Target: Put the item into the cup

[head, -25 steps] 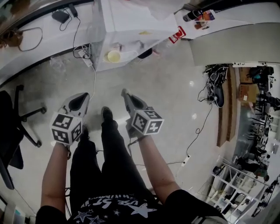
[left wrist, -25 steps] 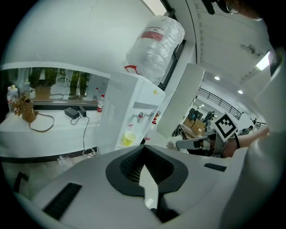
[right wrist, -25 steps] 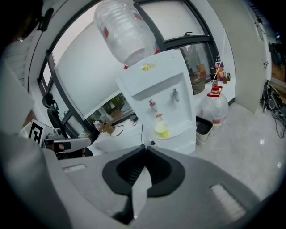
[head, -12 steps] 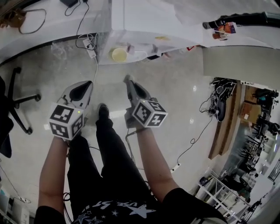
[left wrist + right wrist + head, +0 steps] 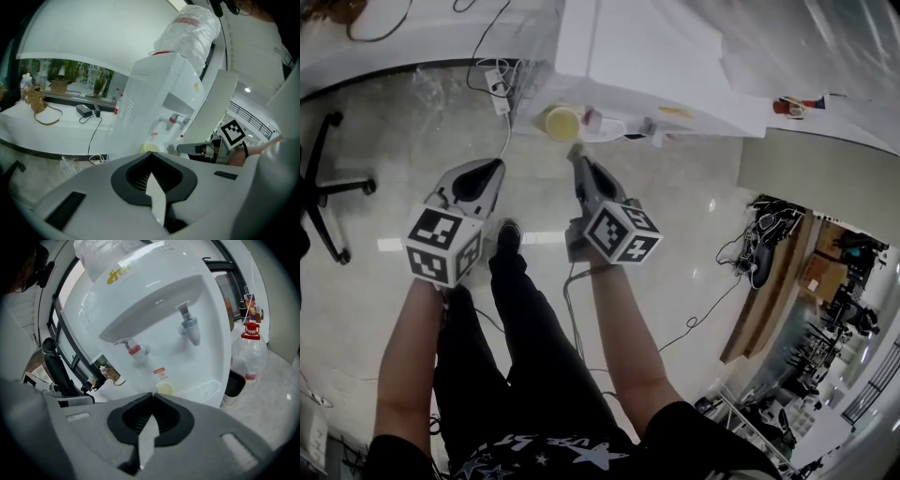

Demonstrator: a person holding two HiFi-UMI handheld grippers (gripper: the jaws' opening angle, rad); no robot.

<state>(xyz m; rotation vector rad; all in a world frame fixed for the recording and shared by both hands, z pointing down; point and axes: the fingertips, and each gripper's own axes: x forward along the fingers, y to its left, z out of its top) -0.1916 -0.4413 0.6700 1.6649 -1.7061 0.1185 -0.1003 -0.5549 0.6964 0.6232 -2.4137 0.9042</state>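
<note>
A yellow cup (image 5: 562, 123) stands on the drip tray of a white water dispenser (image 5: 656, 66), under its taps. My right gripper (image 5: 575, 150) is shut with nothing in it, and its tips are just short of the cup (image 5: 164, 389). My left gripper (image 5: 494, 164) is also shut and empty, held to the left of the cup (image 5: 150, 148) and a little further back. No loose item for the cup shows in any view. The red tap (image 5: 133, 349) and blue tap (image 5: 190, 326) hang above the tray.
A black office chair (image 5: 323, 183) stands at the left. Cables and a power strip (image 5: 497, 80) lie on the floor by the dispenser. Right of the dispenser are a clear water jug (image 5: 248, 350) and a small black bin (image 5: 233, 385). The person's legs (image 5: 520, 337) are below.
The person has walked toward the dispenser, so the cup and dispenser lie closer to both grippers. The right gripper's tips have come close to the cup. Both grippers stay shut.
</note>
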